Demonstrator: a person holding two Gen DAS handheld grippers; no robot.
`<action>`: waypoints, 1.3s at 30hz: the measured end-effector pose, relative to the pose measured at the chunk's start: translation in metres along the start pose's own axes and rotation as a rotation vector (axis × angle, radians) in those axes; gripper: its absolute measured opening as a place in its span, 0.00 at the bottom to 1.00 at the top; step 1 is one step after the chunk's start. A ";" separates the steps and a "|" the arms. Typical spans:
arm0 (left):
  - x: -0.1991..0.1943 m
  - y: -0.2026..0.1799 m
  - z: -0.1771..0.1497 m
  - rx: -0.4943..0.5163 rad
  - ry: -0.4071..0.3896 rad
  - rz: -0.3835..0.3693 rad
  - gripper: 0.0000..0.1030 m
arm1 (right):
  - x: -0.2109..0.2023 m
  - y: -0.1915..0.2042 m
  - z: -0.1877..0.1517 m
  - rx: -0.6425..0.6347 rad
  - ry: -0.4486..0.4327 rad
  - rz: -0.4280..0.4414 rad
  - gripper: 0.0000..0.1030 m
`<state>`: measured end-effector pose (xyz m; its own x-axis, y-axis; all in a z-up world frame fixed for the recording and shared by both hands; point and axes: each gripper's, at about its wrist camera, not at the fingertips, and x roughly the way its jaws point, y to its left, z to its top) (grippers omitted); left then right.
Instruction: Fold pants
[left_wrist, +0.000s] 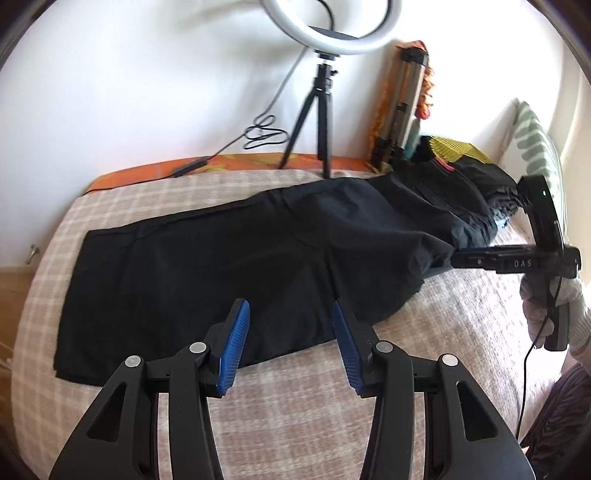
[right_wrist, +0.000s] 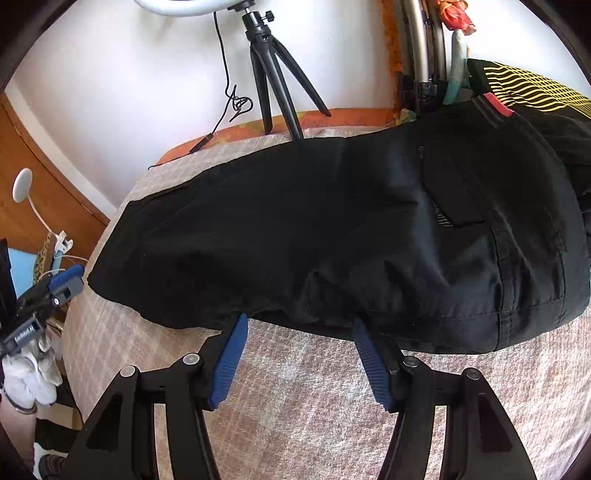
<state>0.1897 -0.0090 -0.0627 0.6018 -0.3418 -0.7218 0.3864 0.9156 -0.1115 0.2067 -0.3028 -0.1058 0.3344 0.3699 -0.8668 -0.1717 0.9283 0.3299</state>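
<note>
Left gripper (left_wrist: 290, 325) nearest in the left wrist view: blue pads (left_wrist: 234, 347) well apart, nothing between them, hovering over the checked blanket (left_wrist: 295, 406) at the near edge of the pants (left_wrist: 221, 266). No touch on the cloth that can be made out; tips seen against the black fabric only.

Right gripper (right_wrist: 297, 339) nearest in the right wrist view: blue pads (right_wrist: 231, 358) spread wide, tips right at the lower edge of the pants (right_wrist: 332, 229), slightly tucked beneath the hem of the bunched cloth. Bare blanket (right_wrist: 314, 406) showing between the pads, no fabric pinched. Same gripper seen from the left wrist view at the right side (left_wrist: 458, 258), reaching level into the crumpled waist end, held by a gloved hand (left_wrist: 554, 306).

Pants lying lengthwise across the blanket, black, leg ends flat toward the left, waist end rumpled and raised toward the right, overlapping a pile of dark clothes (left_wrist: 491, 184) with a yellow-patterned piece.

Farther back: tripod (left_wrist: 317, 122) on the orange bed edge, ring light (left_wrist: 332, 26) on top, cable (left_wrist: 258, 133) trailing down the white wall. Striped pillow (left_wrist: 535, 147) far right.
</note>
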 end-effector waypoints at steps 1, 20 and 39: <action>0.007 -0.020 0.004 0.049 0.005 -0.019 0.44 | -0.008 -0.005 0.000 0.023 -0.016 -0.007 0.61; 0.122 -0.136 0.018 0.500 0.229 -0.042 0.63 | -0.021 -0.133 0.000 0.484 -0.064 -0.011 0.76; 0.077 -0.120 0.037 0.462 0.222 -0.203 0.12 | -0.042 -0.120 0.019 0.361 -0.157 0.030 0.13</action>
<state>0.2158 -0.1531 -0.0794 0.3410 -0.4029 -0.8493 0.7761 0.6305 0.0125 0.2306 -0.4293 -0.1022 0.4769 0.3724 -0.7962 0.1443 0.8603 0.4889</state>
